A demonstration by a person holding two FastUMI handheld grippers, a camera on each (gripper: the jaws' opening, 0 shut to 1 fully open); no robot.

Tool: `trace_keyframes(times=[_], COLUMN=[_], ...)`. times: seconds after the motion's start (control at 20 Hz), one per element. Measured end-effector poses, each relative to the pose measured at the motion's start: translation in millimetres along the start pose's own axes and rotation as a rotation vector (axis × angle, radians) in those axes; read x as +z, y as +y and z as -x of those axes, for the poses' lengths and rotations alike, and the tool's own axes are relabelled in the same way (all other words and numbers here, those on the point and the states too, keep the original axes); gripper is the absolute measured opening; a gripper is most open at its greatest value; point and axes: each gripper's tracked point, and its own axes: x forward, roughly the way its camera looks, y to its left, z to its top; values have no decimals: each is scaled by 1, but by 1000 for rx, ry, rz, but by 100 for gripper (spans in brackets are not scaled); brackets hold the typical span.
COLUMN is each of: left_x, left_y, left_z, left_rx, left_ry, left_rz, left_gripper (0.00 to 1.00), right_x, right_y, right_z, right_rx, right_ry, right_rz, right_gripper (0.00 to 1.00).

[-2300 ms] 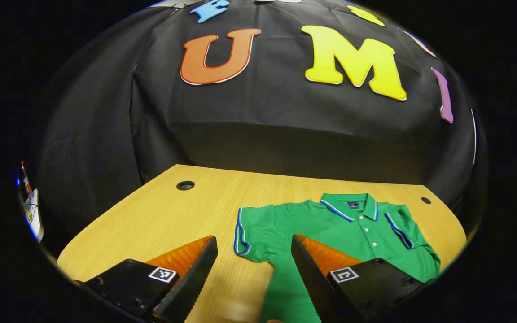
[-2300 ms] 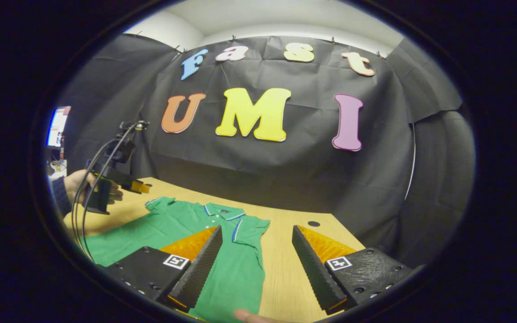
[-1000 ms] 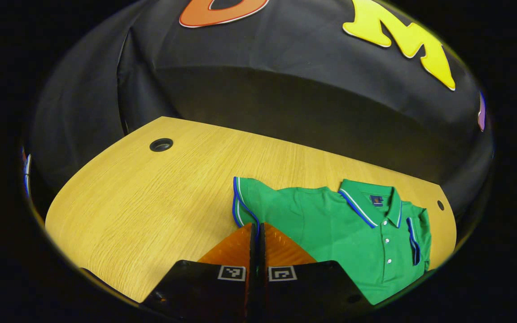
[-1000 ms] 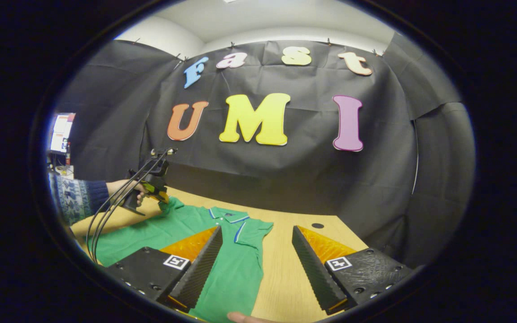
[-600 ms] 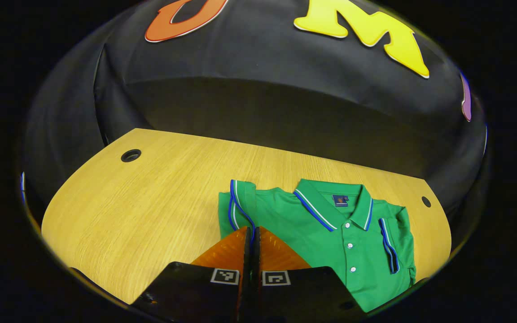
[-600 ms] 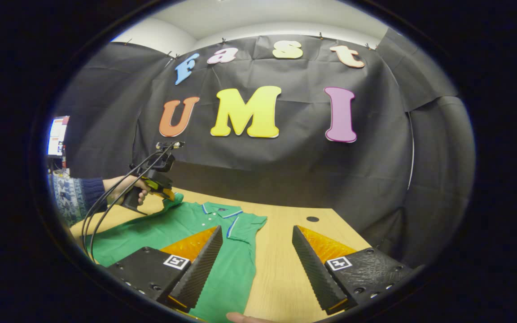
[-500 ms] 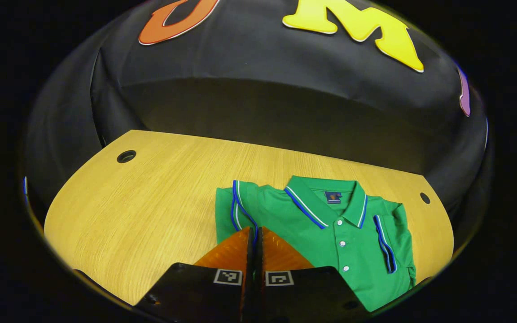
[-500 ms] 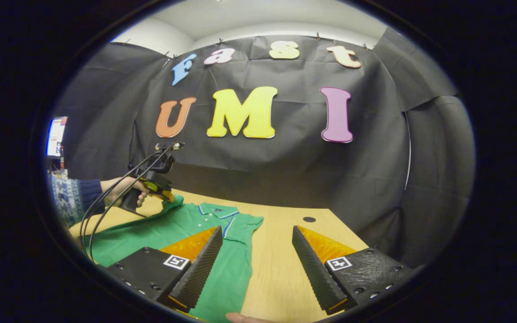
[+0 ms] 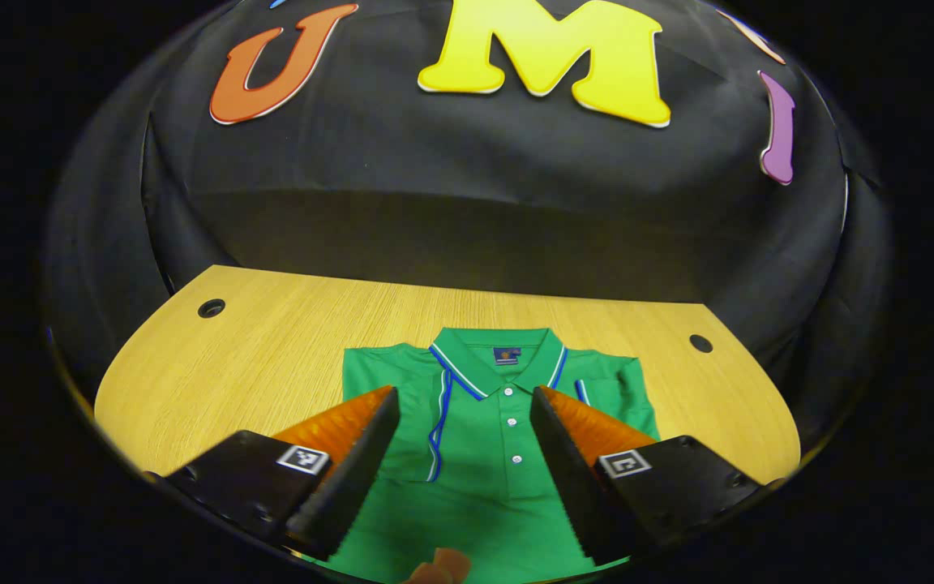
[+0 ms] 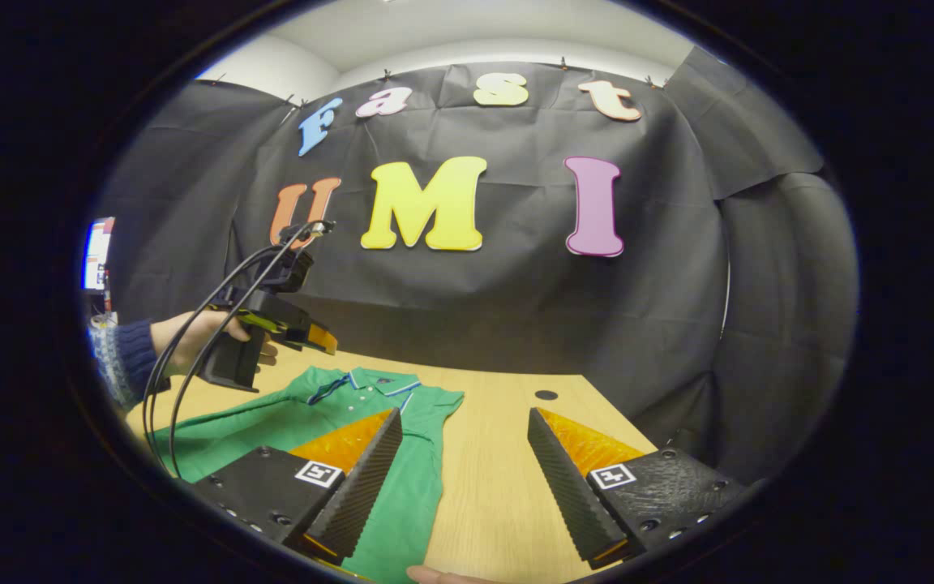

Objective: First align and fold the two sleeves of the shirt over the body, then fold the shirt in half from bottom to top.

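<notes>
On the table (image 9: 289,324), as recorded in the left gripper view, the green shirt (image 9: 475,454) lay flat with its collar (image 9: 499,361) toward the booth wall and its button placket facing up. The left sleeve (image 9: 426,414) lay folded over the body, its blue-and-white trim running down beside the placket. The right sleeve (image 9: 609,389) likewise lay folded inward near the collar. The left tool (image 9: 460,462) hung above the shirt's chest with its 2 fingers spread apart and nothing between them. A fingertip (image 9: 439,565) showed at the lower edge. 2 round holes sat in the table near its far corners, 1 at the left (image 9: 211,308) and 1 at the right (image 9: 700,343).

Across the right gripper view, the shirt (image 10: 289,430) lay at the left of the table (image 10: 507,454). The right tool (image 10: 464,478) hung with its fingers spread wide, gripping nothing, its left finger over the shirt's edge and its right finger over bare wood. Farther off, a hand (image 10: 191,341) in a dark knitted sleeve (image 10: 122,361) held the left tool (image 10: 317,339) raised above the shirt's collar end, with black cables (image 10: 191,341) looping from it.
</notes>
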Motion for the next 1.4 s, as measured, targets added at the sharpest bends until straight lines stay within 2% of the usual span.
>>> trace_keyframes(times=[0.15, 0.3, 0.4, 0.6, 0.75, 0.85, 0.95, 1.05, 1.15, 1.25, 1.4], left_x=[7, 2, -3, -41, -85, -112, -137, -167, -201, -233, -248], left_y=[-10, -21, -10, 11, 40, 67, 87, 104, 113, 119, 122], left_z=[48, 106, 143, 208, 242, 260, 275, 284, 279, 267, 253], left_rx=[-3, -34, -8, 8, 37, 74, 89, 90, 90, 82, 74], left_ry=[-66, -145, -204, -247, -238, -238, -247, -238, -213, -153, -127], left_rz=[-39, -27, -20, -22, -46, -62, -80, -69, -34, 15, 35], left_gripper=[100, 100, 100, 100, 100, 100, 100, 100, 100, 100, 100], right_x=[22, 36, 43, 23, 14, -1, -28, -64, -101, -127, -152], right_y=[0, 5, 9, 21, 1, 1, 5, 17, 34, 48, 63], right_z=[21, 46, 66, 113, 137, 146, 145, 142, 137, 131, 123], right_rx=[-12, -25, -34, -4, -62, -76, -80, -74, -57, -45, -20], right_ry=[-34, -47, -64, -59, -87, -86, -49, 17, 87, 140, 186], right_rz=[0, 17, 28, -28, -57, -72, -59, -50, -48, -38, -35], right_gripper=[95, 96, 96, 95, 96, 96, 92, 95, 92, 96, 96])
